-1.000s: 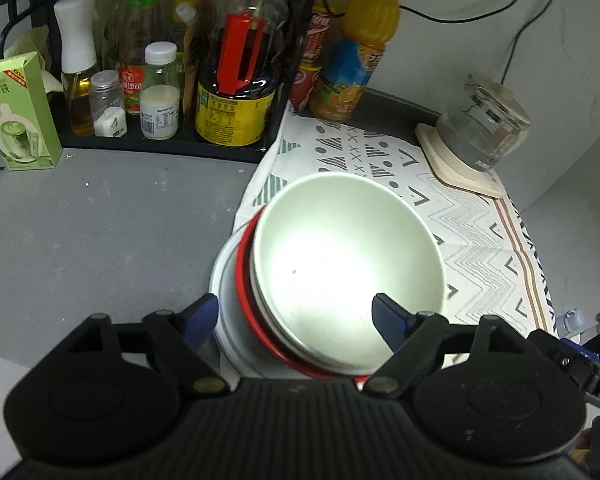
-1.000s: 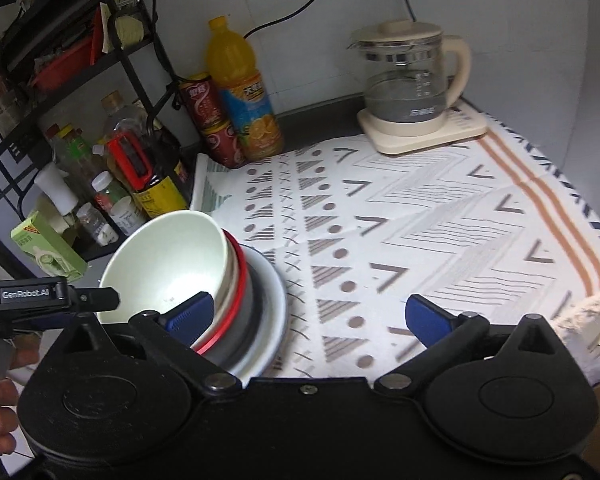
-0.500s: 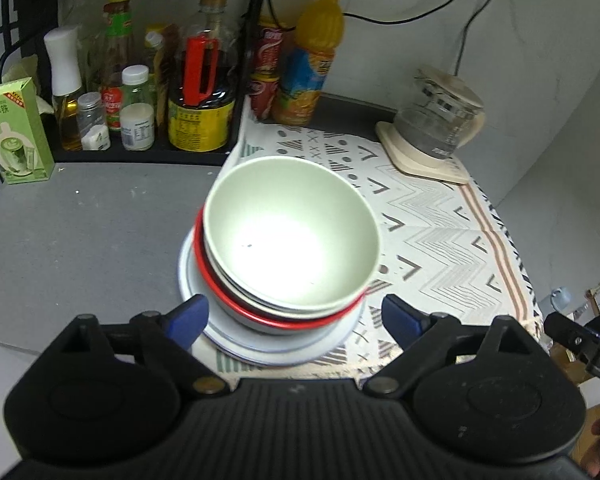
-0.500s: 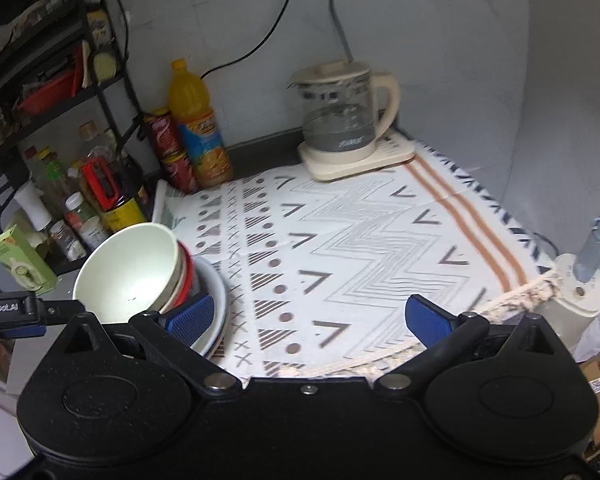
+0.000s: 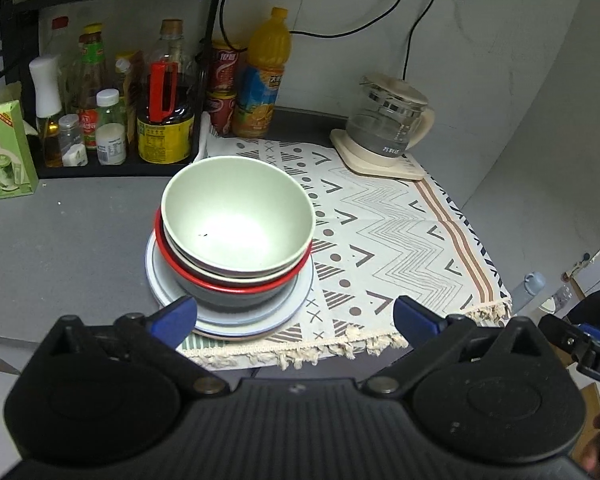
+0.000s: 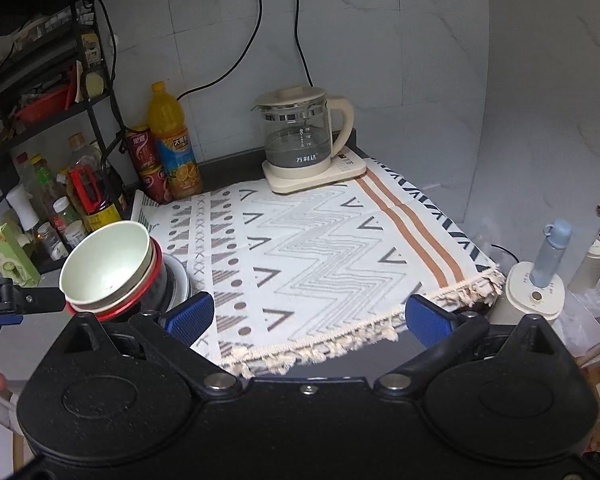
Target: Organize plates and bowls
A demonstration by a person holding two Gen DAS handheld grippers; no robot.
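**Two grippers clear of one finished stack**

Both grippers seen well apart from the crockery. Left gripper [image 5: 294,314]: jaws just opened to full spread, nothing between the blue pads, stack lying beyond and slightly left of the gap. Right gripper [image 6: 308,316]: jaws spread wide, nothing held, only patterned table runner [image 6: 324,248] visible between the pads. Judged as a withdrawal after placement, with nothing left to grip.

Stack located at the left edge of the runner, partly on the grey countertop [image 5: 60,240], just in front of the condiment rack [image 5: 112,128]. Nested largest at the bottom, presumably for stability and to save space: pale blue plate [image 5: 300,296] as base, grey bowl [image 5: 236,298] on it, red-rimmed bowl [image 5: 176,264] inside that, a cream rim showing above, pale green bowl [image 5: 236,220] uppermost. Top bowl seated slightly off centre, leaning a little. Small dark speck noted on its inner wall. Glass kettle [image 6: 300,136] well apart at the far corner of the runner. No loose plates or bowls visible elsewhere; task judged essentially complete.
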